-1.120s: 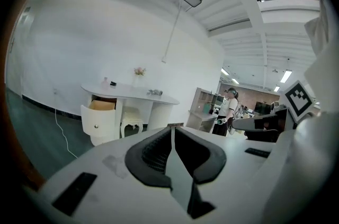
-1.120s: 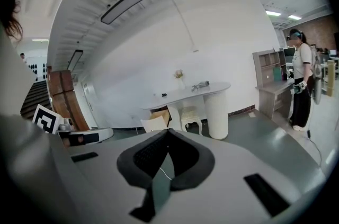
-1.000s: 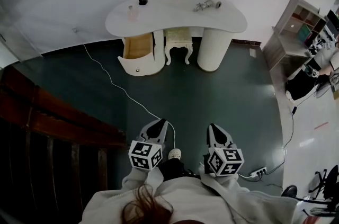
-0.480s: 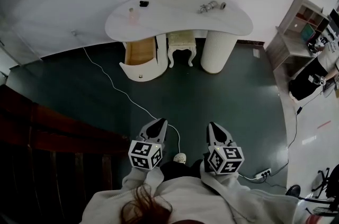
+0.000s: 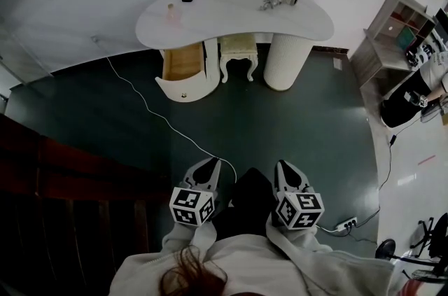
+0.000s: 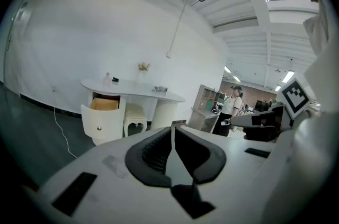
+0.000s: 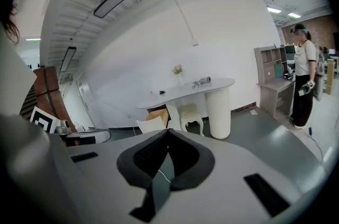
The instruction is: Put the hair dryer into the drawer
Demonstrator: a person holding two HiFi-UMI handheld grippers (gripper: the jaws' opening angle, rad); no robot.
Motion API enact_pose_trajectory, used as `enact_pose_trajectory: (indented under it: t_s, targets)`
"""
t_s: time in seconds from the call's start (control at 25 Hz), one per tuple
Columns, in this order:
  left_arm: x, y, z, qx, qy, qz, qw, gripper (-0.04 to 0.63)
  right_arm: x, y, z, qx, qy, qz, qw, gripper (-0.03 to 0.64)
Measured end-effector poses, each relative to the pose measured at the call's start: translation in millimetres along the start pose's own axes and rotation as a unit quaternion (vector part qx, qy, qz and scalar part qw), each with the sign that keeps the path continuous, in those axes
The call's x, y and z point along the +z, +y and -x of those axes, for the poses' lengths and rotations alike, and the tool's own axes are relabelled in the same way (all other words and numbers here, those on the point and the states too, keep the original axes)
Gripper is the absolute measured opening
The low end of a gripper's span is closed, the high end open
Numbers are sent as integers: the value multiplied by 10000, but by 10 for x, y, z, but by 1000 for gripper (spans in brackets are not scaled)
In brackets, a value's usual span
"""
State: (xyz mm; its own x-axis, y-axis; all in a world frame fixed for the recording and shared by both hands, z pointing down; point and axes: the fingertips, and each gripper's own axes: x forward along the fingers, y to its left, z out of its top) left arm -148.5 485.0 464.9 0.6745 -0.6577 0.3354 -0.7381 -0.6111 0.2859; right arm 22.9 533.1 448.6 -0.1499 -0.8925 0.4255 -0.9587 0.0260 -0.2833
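left gripper (image 5: 208,165): jaws together, empty | right gripper (image 5: 285,168): jaws together, empty | hair dryer (image 5: 278,2): far, on right part of white table (image 5: 210,15) | drawer (image 5: 180,64): pulled open (under table's left end)

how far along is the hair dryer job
Done: the drawer already stands open. In hand: nothing. The left gripper and right gripper are both shut and empty, far back from the desk. Left: nearly all of it. The hair dryer lies on the desk top and has yet to be picked up and put in the drawer.
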Motion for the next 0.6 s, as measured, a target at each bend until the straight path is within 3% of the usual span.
enact_pose_trajectory:
  t_s: [0.6]
  targets:
    - [196, 164, -464, 3, -21, 13, 10000, 29, 203, -302, -379, -123, 2, 5, 9999, 49]
